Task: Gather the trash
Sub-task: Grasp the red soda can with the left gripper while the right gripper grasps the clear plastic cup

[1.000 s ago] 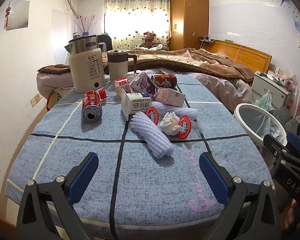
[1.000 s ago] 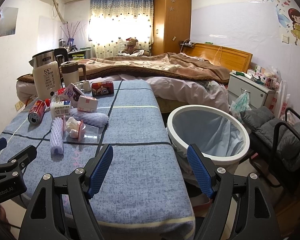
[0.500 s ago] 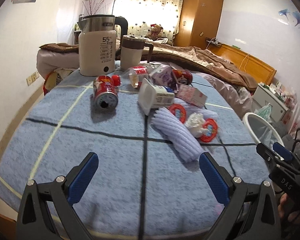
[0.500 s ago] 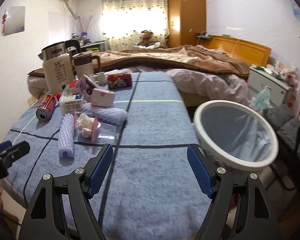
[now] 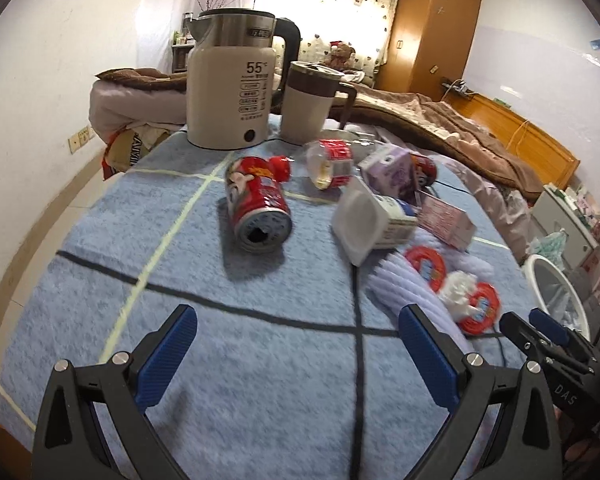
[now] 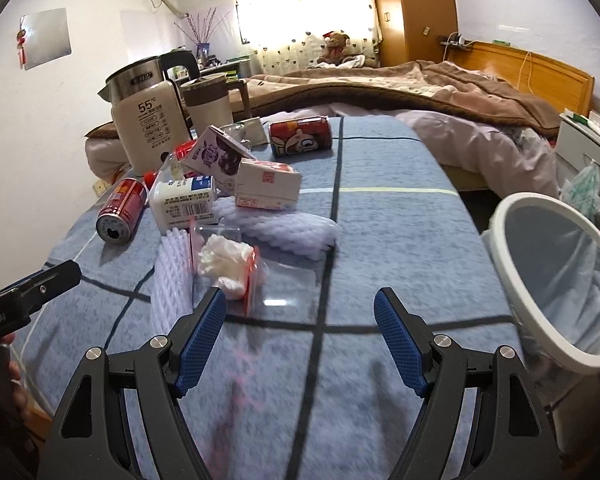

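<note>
Left gripper [image 5: 296,354] has moved forward over the blue checked tablecloth [image 5: 100,280], closer to the red drink can lying on its side [image 5: 258,204]. Right gripper [image 6: 300,338] has also advanced, nearer the crumpled white tissue [image 6: 225,262]; white-rimmed bin [image 6: 556,280] now further right.

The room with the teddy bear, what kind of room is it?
Most likely a bedroom: there is a bed with a brown blanket, a tall wooden wardrobe, and a teddy bear by the curtained window.

walls white | wardrobe [image 6: 412,12] wooden | window curtain [image 6: 300,0] backlit | bed [image 6: 420,92]
</note>
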A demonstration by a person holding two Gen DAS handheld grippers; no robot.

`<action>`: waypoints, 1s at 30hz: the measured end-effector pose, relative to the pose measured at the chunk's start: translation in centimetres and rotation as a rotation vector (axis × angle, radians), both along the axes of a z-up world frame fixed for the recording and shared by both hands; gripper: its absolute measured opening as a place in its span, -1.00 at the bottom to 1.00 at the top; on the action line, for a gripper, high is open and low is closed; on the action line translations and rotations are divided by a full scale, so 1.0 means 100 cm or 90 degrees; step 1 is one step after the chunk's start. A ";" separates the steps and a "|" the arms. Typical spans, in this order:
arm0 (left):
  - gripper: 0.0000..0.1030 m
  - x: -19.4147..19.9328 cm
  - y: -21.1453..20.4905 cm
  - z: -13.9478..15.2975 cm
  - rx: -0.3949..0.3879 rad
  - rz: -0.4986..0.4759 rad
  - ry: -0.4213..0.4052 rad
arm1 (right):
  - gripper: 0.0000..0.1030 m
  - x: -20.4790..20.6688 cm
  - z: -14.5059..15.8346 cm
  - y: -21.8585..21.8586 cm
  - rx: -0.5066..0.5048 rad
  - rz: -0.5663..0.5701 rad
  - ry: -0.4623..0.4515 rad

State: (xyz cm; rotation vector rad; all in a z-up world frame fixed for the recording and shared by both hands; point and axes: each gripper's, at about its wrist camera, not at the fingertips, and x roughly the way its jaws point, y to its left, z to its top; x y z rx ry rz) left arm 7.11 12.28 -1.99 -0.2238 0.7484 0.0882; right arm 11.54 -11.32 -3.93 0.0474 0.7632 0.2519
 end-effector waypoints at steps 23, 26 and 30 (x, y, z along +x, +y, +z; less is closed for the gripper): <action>0.95 0.083 0.050 -0.011 -0.010 0.070 0.036 | -0.20 0.017 -0.004 -0.009 0.014 -0.024 0.010; 0.89 0.093 0.055 -0.013 -0.014 0.074 0.046 | -0.20 0.019 -0.001 -0.013 0.014 -0.033 0.004; 0.81 0.104 0.058 -0.016 -0.006 0.080 0.053 | -0.20 0.022 0.001 -0.015 0.014 -0.039 0.003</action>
